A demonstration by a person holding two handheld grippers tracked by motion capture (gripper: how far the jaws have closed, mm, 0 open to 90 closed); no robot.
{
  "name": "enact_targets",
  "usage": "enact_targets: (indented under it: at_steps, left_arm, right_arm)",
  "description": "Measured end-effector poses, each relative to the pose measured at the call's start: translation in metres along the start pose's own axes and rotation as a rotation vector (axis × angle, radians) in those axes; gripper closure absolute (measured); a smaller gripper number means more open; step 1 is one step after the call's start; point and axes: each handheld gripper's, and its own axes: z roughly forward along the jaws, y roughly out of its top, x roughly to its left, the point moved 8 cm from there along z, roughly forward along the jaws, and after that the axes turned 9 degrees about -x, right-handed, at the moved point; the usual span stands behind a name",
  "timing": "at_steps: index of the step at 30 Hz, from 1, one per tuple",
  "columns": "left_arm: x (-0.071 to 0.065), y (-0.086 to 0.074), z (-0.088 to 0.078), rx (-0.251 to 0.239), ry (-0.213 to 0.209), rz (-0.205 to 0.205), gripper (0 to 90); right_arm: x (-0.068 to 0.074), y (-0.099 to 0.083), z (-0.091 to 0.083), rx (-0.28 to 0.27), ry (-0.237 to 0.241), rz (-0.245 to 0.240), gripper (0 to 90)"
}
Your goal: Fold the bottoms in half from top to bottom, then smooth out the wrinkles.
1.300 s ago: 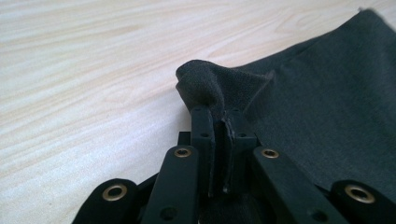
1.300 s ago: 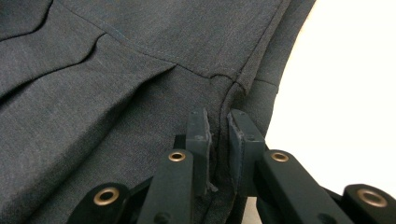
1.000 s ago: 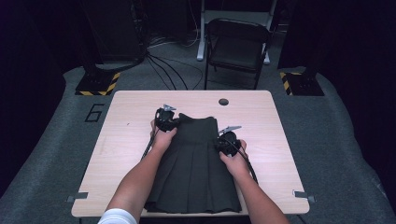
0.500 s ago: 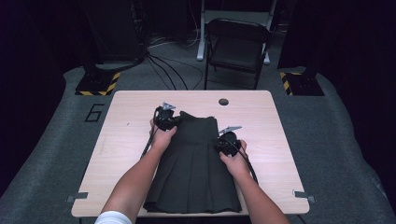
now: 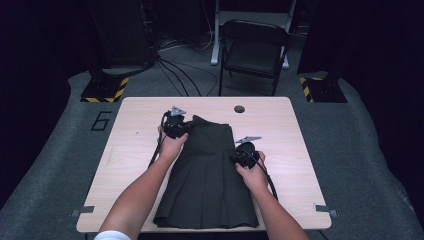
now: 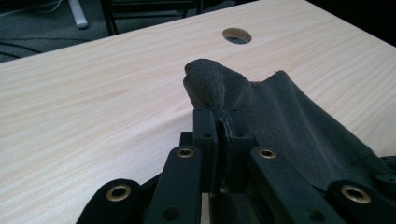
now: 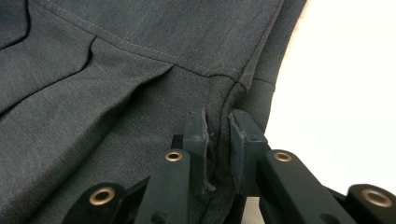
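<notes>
A dark pleated skirt [image 5: 210,175] lies flat on the wooden table [image 5: 300,150], waistband at the far end. My left gripper [image 5: 176,126] is shut on the waistband's left corner. In the left gripper view the pinched skirt [image 6: 289,126] bulges up past the left gripper's [image 6: 223,114] tips, lifted off the wood. My right gripper [image 5: 244,156] sits at the skirt's right edge below the waistband. In the right gripper view the right gripper [image 7: 217,121] holds the side seam of the skirt [image 7: 116,70] in a narrow gap, and its jaws have just eased apart slightly.
A round cable hole [image 5: 239,109] is in the table beyond the waistband. A black folding chair [image 5: 255,50] stands behind the table's far edge. Bare wood [image 6: 93,93] lies on both sides of the skirt. Cables run over the floor behind.
The left gripper has risen a little with the waistband corner in it. The right hand has stayed where it was.
</notes>
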Motion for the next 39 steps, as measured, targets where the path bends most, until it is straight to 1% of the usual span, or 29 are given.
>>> enact_targets:
  at_steps: [4,5,6,9,10,11,12,14,16,17,18,19,20,21,23,24,25,26,27,28,29,30,31,32,33,35,36,37,39]
  left_arm:
    - [-0.005,0.007,-0.004,-0.011,-0.015,0.02,85.9]
    - [-0.006,0.009,-0.004,-0.013,-0.017,0.024,85.9]
    - [-0.007,0.01,-0.005,-0.011,-0.017,0.031,85.9]
    - [-0.007,0.013,-0.003,-0.01,-0.016,0.031,85.9]
    - [-0.005,0.013,-0.002,-0.01,-0.01,0.029,85.9]
    - [-0.005,0.013,-0.001,-0.004,-0.008,0.025,85.9]
    - [-0.004,0.014,0.0,-0.004,-0.006,0.027,85.9]
    - [-0.004,0.014,0.002,-0.002,-0.008,0.027,85.9]
    - [-0.004,0.016,0.003,-0.004,-0.005,0.028,85.9]
    - [-0.003,0.016,0.003,-0.004,-0.003,0.027,85.9]
    - [-0.002,0.017,0.002,-0.005,-0.001,0.027,85.9]
    - [-0.001,0.019,0.002,-0.007,-0.001,0.025,85.9]
    - [0.0,0.02,0.002,-0.012,0.004,0.024,85.9]
    - [0.001,0.022,0.001,-0.014,0.007,0.019,85.9]
    - [0.003,0.024,-0.002,-0.019,0.011,0.021,85.9]
    - [0.005,0.025,-0.002,-0.024,0.014,0.016,85.9]
    - [0.006,0.026,-0.003,-0.025,0.018,0.015,85.9]
    - [0.007,0.026,-0.003,-0.026,0.017,0.013,85.9]
    - [0.008,0.026,-0.004,-0.029,0.019,0.007,85.9]
    - [0.01,0.027,-0.005,-0.028,0.02,0.006,85.9]
    - [0.01,0.027,-0.006,-0.032,0.017,0.001,85.9]
    - [0.01,0.028,-0.007,-0.034,0.018,0.003,85.9]
    - [0.01,0.029,-0.008,-0.041,0.015,0.0,85.9]
    - [0.01,0.031,-0.009,-0.043,0.01,0.003,85.9]
    - [0.01,0.032,-0.01,-0.045,0.011,0.005,85.9]
    - [0.01,0.034,-0.013,-0.055,0.004,0.002,85.9]
    - [0.009,0.035,-0.014,-0.062,-0.001,0.0,85.9]
    - [0.008,0.036,-0.016,-0.064,-0.008,0.004,85.9]
    - [0.005,0.038,-0.02,-0.071,-0.017,0.009,85.9]
  right_arm:
    - [-0.002,0.0,0.0,0.001,-0.018,-0.005,73.1]
    - [-0.001,0.001,0.0,0.0,-0.018,0.008,72.8]
    - [-0.002,0.0,0.0,0.006,-0.011,0.001,72.4]
    - [-0.002,0.002,0.001,0.003,-0.017,0.013,69.5]
    - [-0.004,0.003,0.002,0.003,-0.023,-0.01,67.1]
    - [-0.004,0.004,0.002,0.009,-0.029,-0.014,65.5]
    - [-0.004,0.005,0.002,0.013,-0.024,-0.018,63.5]
    - [-0.005,0.008,0.001,0.013,-0.039,-0.004,59.8]
    - [-0.005,0.016,-0.004,-0.016,-0.037,0.018,56.6]
    - [-0.005,0.016,-0.004,-0.016,-0.037,0.018,56.6]
    - [-0.001,0.022,-0.009,-0.04,-0.032,0.018,55.4]
    - [-0.001,0.022,-0.009,-0.04,-0.032,0.018,55.4]
    - [0.001,0.025,-0.011,-0.053,-0.025,-0.001,54.8]
    - [0.005,0.027,-0.012,-0.063,-0.021,-0.004,53.9]
    - [0.014,0.032,-0.014,-0.07,0.005,-0.028,51.7]
    - [0.026,0.034,-0.014,-0.081,0.043,-0.034,50.7]
    - [0.026,0.034,-0.014,-0.081,0.043,-0.034,50.7]
    - [0.036,0.034,-0.012,-0.091,0.069,-0.04,49.3]
    - [0.042,0.033,-0.01,-0.085,0.094,-0.049,48.5]
    - [0.042,0.033,-0.01,-0.085,0.094,-0.049,48.5]
    - [0.049,0.029,-0.005,-0.055,0.109,-0.075,48.4]
    - [0.049,0.029,-0.005,-0.055,0.109,-0.075,48.4]
    - [0.051,0.025,-0.002,-0.037,0.102,-0.082,48.5]
    - [0.05,0.023,0.001,-0.018,0.093,-0.107,48.7]
    - [0.049,0.02,0.003,0.0,0.08,-0.118,48.9]
    - [0.048,0.014,0.007,0.03,0.063,-0.103,49.2]
    - [0.047,0.013,0.009,0.034,0.062,-0.111,49.3]
    - [0.046,0.01,0.011,0.039,0.062,-0.1,49.3]
    - [0.046,0.009,0.012,0.04,0.07,-0.096,49.6]
